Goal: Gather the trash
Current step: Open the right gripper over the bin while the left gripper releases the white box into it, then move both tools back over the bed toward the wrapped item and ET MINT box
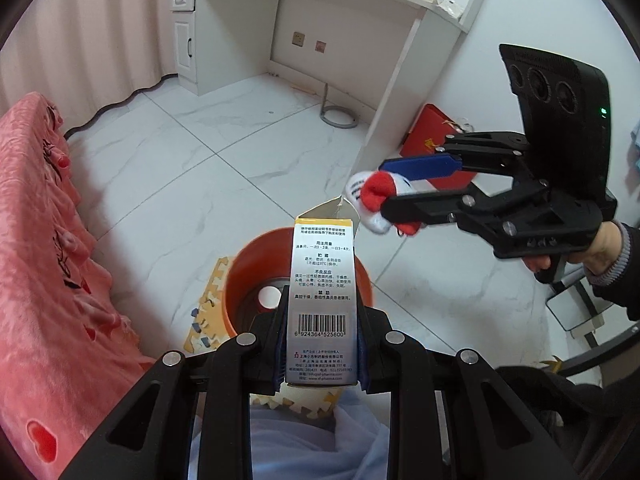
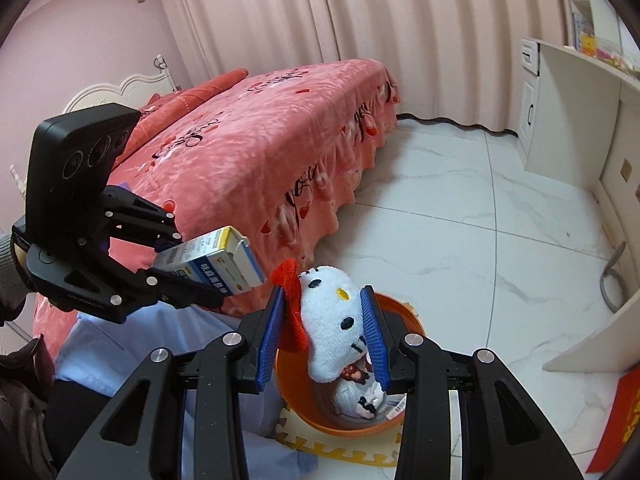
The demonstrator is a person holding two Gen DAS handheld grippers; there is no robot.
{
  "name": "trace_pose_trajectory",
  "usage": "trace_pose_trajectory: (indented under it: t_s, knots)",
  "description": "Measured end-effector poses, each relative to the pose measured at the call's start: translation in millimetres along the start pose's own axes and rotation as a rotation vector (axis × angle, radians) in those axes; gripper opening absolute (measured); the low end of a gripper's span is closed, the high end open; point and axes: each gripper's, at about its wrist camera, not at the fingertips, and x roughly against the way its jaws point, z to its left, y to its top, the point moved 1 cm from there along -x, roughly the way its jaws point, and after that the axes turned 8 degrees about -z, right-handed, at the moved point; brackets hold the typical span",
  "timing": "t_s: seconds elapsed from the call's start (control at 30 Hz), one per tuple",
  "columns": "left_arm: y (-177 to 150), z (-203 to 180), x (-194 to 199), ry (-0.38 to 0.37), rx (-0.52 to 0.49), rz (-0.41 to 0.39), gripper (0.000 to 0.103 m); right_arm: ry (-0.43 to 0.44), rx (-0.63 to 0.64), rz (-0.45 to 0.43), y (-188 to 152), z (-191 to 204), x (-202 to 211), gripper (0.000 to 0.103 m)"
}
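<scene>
A slim silver-and-yellow medicine box [image 1: 323, 272] with a barcode stands between the blue pads of my left gripper [image 1: 322, 294], which is shut on it above the orange bin [image 1: 244, 264]. The right wrist view shows that box [image 2: 224, 264] at the left, in the left gripper [image 2: 196, 268]. My right gripper [image 2: 322, 296] is shut on a white cat plush [image 2: 332, 320] with a red bow, right over the orange bin [image 2: 412, 320], which holds some scraps. From the left wrist view, the right gripper [image 1: 383, 188] and the plush [image 1: 372, 196] hang beyond the bin's far right.
The bin stands on a yellow foam mat [image 1: 208, 300] on white marble tiles. A pink bed [image 2: 260, 140] lies to the left and a white desk [image 1: 320, 20] at the back. A grey ring stand [image 1: 338, 116] and a red bag [image 1: 428, 128] sit by the desk.
</scene>
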Motion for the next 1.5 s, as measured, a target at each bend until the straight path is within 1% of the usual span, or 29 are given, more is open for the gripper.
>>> trace_pose_trajectory:
  t_s: [0.03, 0.07, 0.1, 0.2, 0.43, 0.67, 0.7, 0.8, 0.93, 1.03, 1.07, 1.17, 1.27, 1.37, 1.4, 1.47, 1.5]
  knots:
    - [1.7, 1.0, -3.6, 0.022, -0.008, 0.000, 0.045, -0.013, -0.001, -0.001, -1.3, -0.7, -1.0, 0.048]
    - [3.4, 3.1, -7.2, 0.048, -0.008, -0.002, 0.071, -0.028, -0.004, -0.002, -0.7, -1.8, -5.0, 0.051]
    - [4.0, 4.2, -8.3, 0.062, 0.000, -0.006, 0.081, -0.040, -0.017, 0.000, -1.7, -5.0, -8.7, 0.053]
    - [1.7, 10.0, -11.2, 0.042, 0.045, -0.009, 0.081, -0.033, -0.043, 0.009, -4.1, -7.9, -16.3, 0.054]
    - [-4.7, 11.6, -9.1, 0.050, 0.043, 0.012, 0.081, -0.018, -0.039, 0.030, -6.0, 1.3, -21.7, 0.054]
    - [-8.0, 11.1, 5.0, 0.069, 0.056, -0.002, 0.081, 0.006, -0.013, 0.030, -0.2, 20.2, -17.3, 0.054]
    - [-8.6, 11.1, 10.1, 0.074, 0.059, -0.010, 0.081, 0.012, -0.011, 0.032, 1.3, 24.4, -16.3, 0.055]
    - [-11.5, 12.3, 22.2, 0.083, 0.070, -0.028, 0.081, 0.023, 0.000, 0.029, 4.9, 35.2, -12.5, 0.061]
    - [-19.7, 10.3, 45.9, 0.112, 0.080, -0.053, 0.081, 0.058, 0.033, 0.023, 11.8, 60.2, -8.4, 0.062]
    - [-28.4, 9.1, 65.4, 0.148, 0.086, -0.069, 0.084, 0.084, 0.057, 0.019, 15.8, 82.2, -6.3, 0.070]
    - [-33.1, 8.7, 74.5, 0.162, 0.093, -0.078, 0.085, 0.100, 0.066, 0.022, 17.4, 90.7, -6.4, 0.070]
    - [-45.8, 9.1, 94.9, 0.193, 0.115, -0.094, 0.085, 0.133, 0.099, 0.032, 20.4, 114.9, -6.9, 0.071]
    - [-62.8, 9.8, 120.6, 0.240, 0.148, -0.113, 0.086, 0.167, 0.126, 0.038, 23.8, 139.4, -7.3, 0.072]
    - [-78.5, 10.0, 140.9, 0.277, 0.178, -0.131, 0.091, 0.205, 0.153, 0.040, 27.4, 164.2, -8.9, 0.072]
    - [-85.7, 10.0, 149.1, 0.292, 0.191, -0.136, 0.091, 0.223, 0.166, 0.040, 28.5, 174.7, -9.1, 0.072]
    - [-98.3, 10.4, 163.9, 0.316, 0.215, -0.144, 0.091, 0.250, 0.194, 0.038, 30.9, 198.2, -10.1, 0.077]
    - [-105.7, 10.8, 171.5, 0.332, 0.232, -0.145, 0.091, 0.267, 0.204, 0.037, 31.9, 209.3, -10.8, 0.078]
